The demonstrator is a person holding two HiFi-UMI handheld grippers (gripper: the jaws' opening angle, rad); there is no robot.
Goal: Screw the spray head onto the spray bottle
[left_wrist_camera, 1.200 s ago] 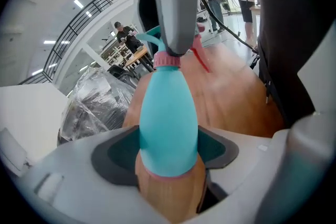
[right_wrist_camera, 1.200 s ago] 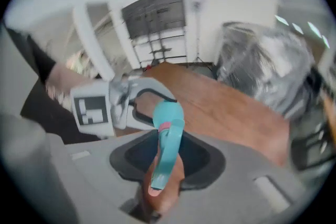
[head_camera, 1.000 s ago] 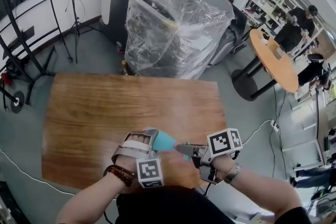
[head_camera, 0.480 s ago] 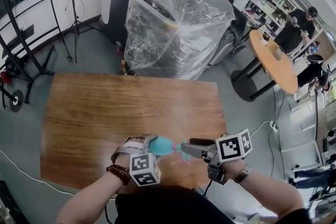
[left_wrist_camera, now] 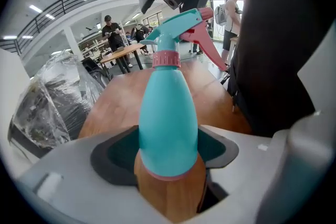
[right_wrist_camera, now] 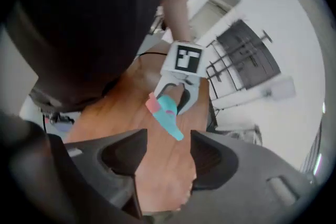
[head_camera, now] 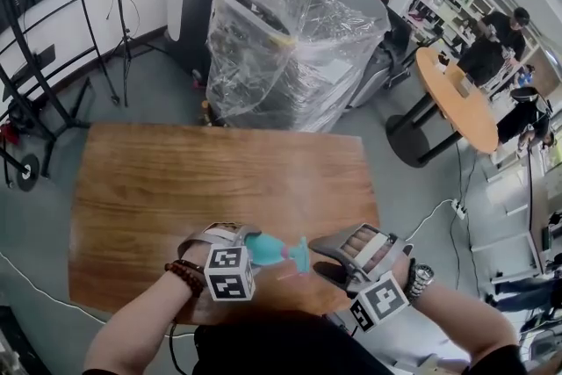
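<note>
A person stands at the near edge of a wooden desk (head_camera: 219, 171) with a gripper in each hand. The left gripper (head_camera: 248, 243) is clamped on the lower body of a teal spray bottle (left_wrist_camera: 168, 123), holding it above the desk and tipped over toward the other hand. The teal spray head (left_wrist_camera: 176, 26) sits on the bottle's neck, with a pink collar (left_wrist_camera: 166, 59) and a pink trigger (left_wrist_camera: 207, 44); how tightly it is screwed down cannot be judged. The right gripper (right_wrist_camera: 167, 157) has just been opening, and its jaws stand wide apart with nothing between them, close to the spray head but seemingly not touching it. Beyond the desk stands a plastic-wrapped machine (head_camera: 294, 39).
</note>
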